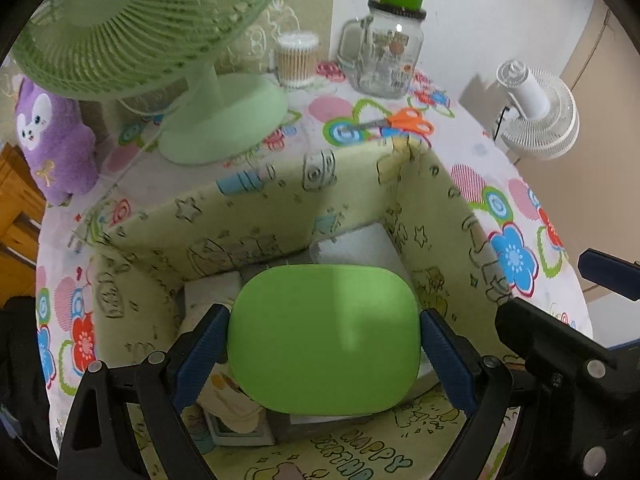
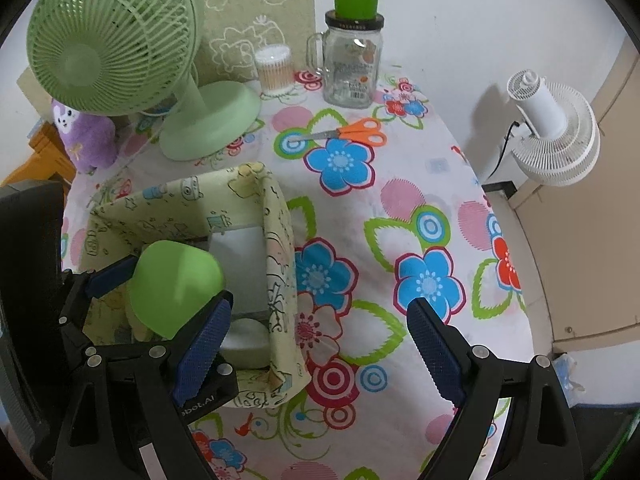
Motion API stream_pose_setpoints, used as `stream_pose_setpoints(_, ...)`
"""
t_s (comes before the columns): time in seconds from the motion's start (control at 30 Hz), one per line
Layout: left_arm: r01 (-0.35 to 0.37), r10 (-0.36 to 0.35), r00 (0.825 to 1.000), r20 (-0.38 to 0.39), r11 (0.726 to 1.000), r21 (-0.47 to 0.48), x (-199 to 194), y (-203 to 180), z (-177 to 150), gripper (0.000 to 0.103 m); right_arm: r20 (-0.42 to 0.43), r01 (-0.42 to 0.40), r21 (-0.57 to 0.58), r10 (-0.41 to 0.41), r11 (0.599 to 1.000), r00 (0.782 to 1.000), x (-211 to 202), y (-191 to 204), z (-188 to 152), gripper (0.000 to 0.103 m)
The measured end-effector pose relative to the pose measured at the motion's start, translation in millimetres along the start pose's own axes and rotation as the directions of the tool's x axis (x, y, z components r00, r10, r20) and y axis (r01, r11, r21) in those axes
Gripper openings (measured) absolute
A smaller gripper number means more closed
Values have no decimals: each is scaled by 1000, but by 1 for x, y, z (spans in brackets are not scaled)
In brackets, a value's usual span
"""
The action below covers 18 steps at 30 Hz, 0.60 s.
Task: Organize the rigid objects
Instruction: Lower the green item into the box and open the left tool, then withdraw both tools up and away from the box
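Under the green lid (image 1: 324, 340) in my left claw (image 1: 324, 344) much of the fabric box (image 1: 248, 208) is hidden; pale boxes and a printed packet show only at their edges, and I cannot tell what they are; at the far left of that view the purple plush (image 1: 52, 140) is half behind the green fan (image 1: 168, 40), whose cage runs out of frame. My left claw is clenched on the lid, one blue pad (image 1: 204, 352) against each side, and the lid hangs over the inside of the box; it is smooth, bright green, a rounded rectangle with a soft sheen. My right view shows the same lid (image 2: 174, 288) from the side, over the box (image 2: 276, 280), with a pale round thing beneath it that the left view hides; only there do I see the cloth (image 2: 400, 220) right of the box; my right claw (image 2: 320, 348) stands wide, nothing between its fingers. Scissors (image 2: 352, 132), jar (image 2: 352, 68) and the white fan (image 2: 556, 132) lie beyond.
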<state>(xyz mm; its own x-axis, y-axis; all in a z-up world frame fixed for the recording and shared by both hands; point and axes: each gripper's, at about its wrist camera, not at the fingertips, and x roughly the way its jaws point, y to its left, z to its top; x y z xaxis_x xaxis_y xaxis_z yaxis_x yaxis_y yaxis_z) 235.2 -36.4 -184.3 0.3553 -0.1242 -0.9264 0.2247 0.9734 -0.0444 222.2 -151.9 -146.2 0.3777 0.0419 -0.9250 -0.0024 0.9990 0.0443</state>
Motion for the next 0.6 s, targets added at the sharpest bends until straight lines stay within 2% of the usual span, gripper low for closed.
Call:
stream_pose_setpoints(0.13, -19, 19, 1000, 4, 1000, 20, 2, -3, 0, 96, -13, -3, 12, 3, 1000, 1000, 6, -3, -1, 92)
stream_pose_setpoints(0.3, 2, -2, 1000, -15, 1000, 12, 4, -2, 0, 97, -14, -8, 14, 8, 1000, 1000, 7, -4, -1, 92)
stream_pose_setpoints(0.6, -42, 42, 999, 19, 999, 12, -22, -1, -5, 98, 9, -43, 3, 43, 999, 999, -4, -1, -3, 92)
